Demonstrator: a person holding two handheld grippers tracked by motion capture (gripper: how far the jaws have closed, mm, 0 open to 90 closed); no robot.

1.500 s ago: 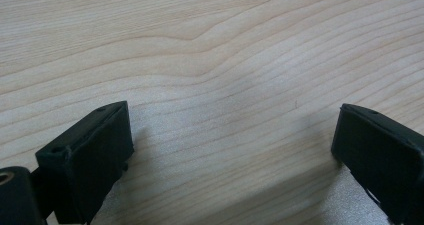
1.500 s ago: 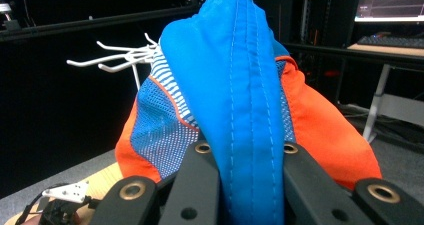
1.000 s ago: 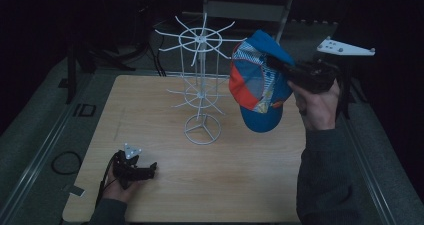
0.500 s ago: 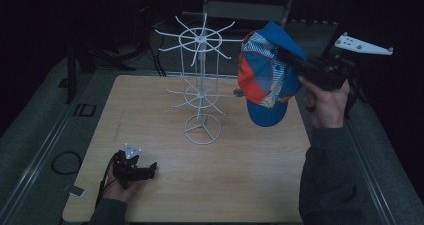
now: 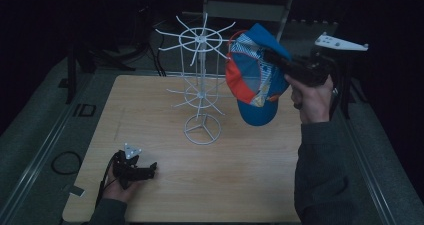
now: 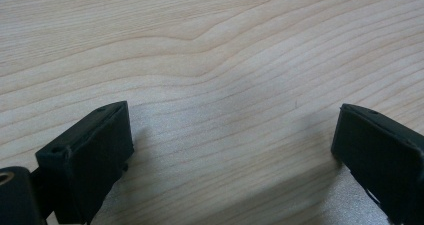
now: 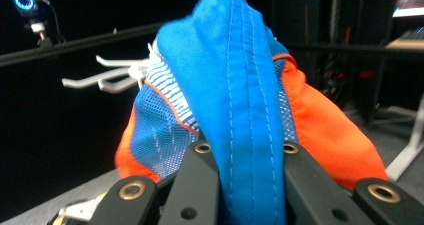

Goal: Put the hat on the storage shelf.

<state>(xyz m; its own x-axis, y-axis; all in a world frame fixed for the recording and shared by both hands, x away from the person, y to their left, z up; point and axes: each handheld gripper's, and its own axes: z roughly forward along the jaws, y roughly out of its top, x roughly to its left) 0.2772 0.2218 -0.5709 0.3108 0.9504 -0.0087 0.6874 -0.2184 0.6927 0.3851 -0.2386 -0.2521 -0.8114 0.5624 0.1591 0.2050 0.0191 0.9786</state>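
A blue and orange cap [image 5: 256,80] hangs in the air at the right of a white wire rack [image 5: 201,82], its back edge close to the rack's top ring of pegs. My right gripper [image 5: 272,57] is shut on the cap's blue fabric [image 7: 240,100], which is pinched between the two black jaws; white pegs [image 7: 107,77] of the rack show behind the cap on the left. My left gripper [image 5: 147,169] rests low on the wooden table [image 5: 240,185] near its front left corner, open, with bare wood [image 6: 230,100] between its jaws.
The rack's round base [image 5: 202,130] stands on the table's middle, with a lower ring of pegs [image 5: 197,95] sticking out all round. Dark floor and cables [image 5: 65,162] lie off the table's left edge.
My right gripper has carried the cap leftward, closer to the rack's top pegs. The left gripper has stayed in place.
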